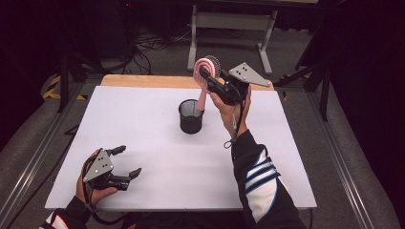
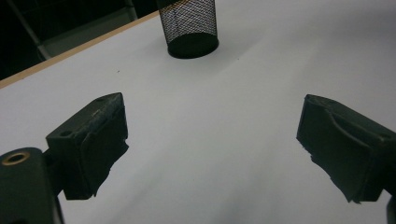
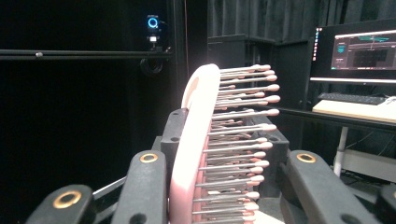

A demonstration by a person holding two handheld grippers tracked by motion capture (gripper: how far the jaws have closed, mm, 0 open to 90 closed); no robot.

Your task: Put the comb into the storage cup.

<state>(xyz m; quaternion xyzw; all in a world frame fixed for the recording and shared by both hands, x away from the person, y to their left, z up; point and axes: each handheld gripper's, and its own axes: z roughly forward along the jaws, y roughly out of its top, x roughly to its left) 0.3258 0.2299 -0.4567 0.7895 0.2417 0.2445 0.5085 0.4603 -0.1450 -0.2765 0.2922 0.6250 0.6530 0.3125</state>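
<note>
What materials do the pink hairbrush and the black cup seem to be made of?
The hairbrush looks like smooth pink plastic with a slight sheen; its thin bristles end in rounded tips. The cup appears to be black metal mesh: fine see-through holes, matte finish.

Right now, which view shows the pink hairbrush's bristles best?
The right gripper view: the pink hairbrush stands close between the jaws, bristles side-on, each tipped pin distinct. The high view shows the right gripper holding the brush head, handle dipping into the black mesh cup, bristles small and blurred.
</note>
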